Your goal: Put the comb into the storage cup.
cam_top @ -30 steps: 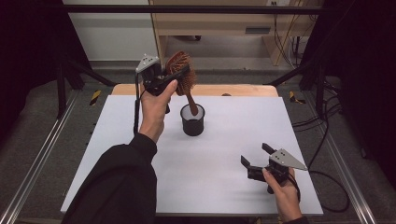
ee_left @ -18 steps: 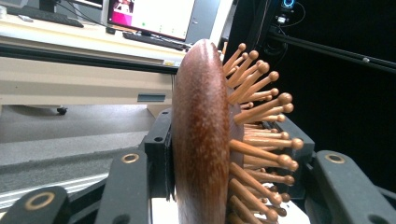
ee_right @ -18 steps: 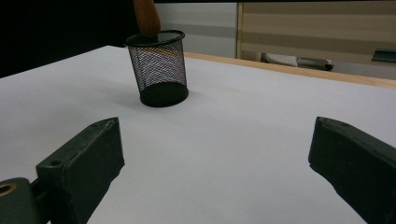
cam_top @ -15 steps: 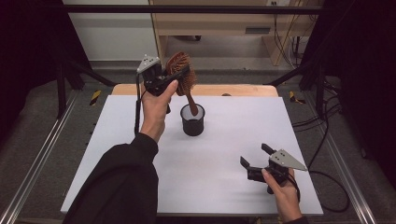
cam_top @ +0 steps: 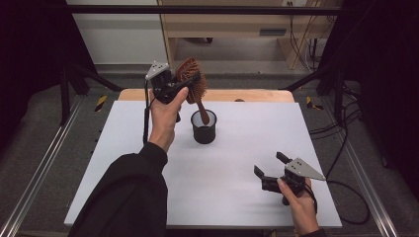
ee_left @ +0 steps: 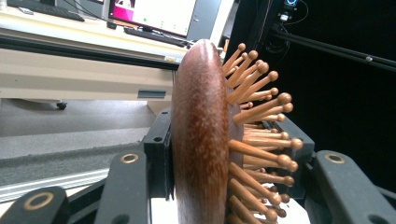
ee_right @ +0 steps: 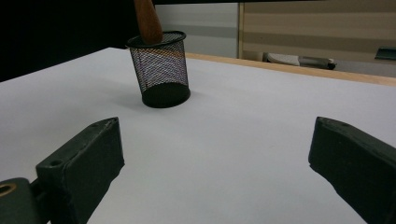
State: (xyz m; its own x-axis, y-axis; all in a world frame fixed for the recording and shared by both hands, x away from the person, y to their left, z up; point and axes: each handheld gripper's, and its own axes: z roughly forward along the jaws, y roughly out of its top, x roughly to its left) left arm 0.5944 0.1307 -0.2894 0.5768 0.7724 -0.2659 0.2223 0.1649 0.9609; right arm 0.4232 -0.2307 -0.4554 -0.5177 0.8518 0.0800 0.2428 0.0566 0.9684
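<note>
A: Against the frames from a second ago, little change is recorded. The left gripper (cam_top: 184,86) is kept raised over the far part of the table (cam_top: 237,197), and its jaws are seen clamped on the head of the wooden hairbrush (cam_top: 193,84). The handle tip is held at the mouth of the black mesh cup (cam_top: 204,127), as before.

B: Meaning for the work?

A: Insertion is judged paused or just being lined up; the brush is not yet released, so the drop into the cup is left to do.

B: Right side?

A: The right gripper (cam_top: 269,173) is rested near the near right edge, jaws spread wide, nothing between them.

B: Brush appearance?

A: In the left gripper view, a rounded reddish-brown back (ee_left: 201,135) and ball-tipped wooden pins (ee_left: 261,121) are noted, one pad pressed on each side.
</note>
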